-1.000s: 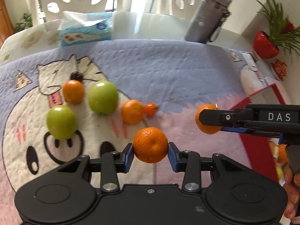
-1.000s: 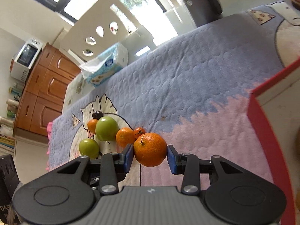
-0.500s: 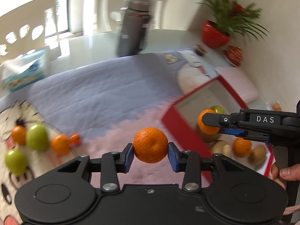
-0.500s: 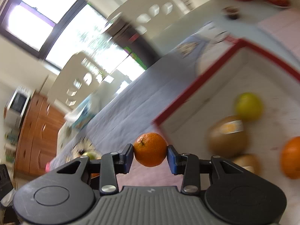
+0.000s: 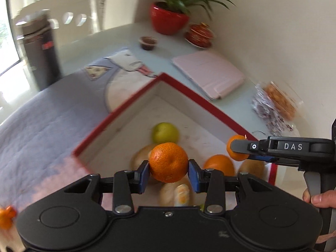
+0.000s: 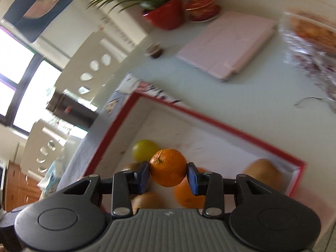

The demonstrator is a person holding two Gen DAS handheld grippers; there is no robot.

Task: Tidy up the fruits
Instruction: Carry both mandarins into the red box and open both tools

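Note:
My left gripper (image 5: 168,173) is shut on a mandarin (image 5: 168,161) and hangs over the red-rimmed box (image 5: 109,117). My right gripper (image 6: 168,175) is shut on a second mandarin (image 6: 168,167), also above the box (image 6: 231,126); in the left wrist view it (image 5: 239,150) comes in from the right with its mandarin (image 5: 236,145). Inside the box lie a green apple (image 5: 164,132), an orange (image 5: 219,164), brown kiwis (image 5: 252,168) and pale fruit (image 5: 174,193). The right wrist view shows the apple (image 6: 143,149), an orange (image 6: 187,195) and a kiwi (image 6: 264,174).
Beyond the box lie a pink tablet case (image 5: 208,75), a red plant pot (image 5: 169,19), a red lidded cup (image 5: 199,34), a small dark dish (image 5: 148,42) and a snack container (image 5: 275,103). A dark flask (image 5: 40,50) stands at the left. A hand (image 5: 319,197) grips the right handle.
Both grippers swung right from the quilted mat with its loose fruit to above the red box, each still holding its mandarin. The views rolled as they went.

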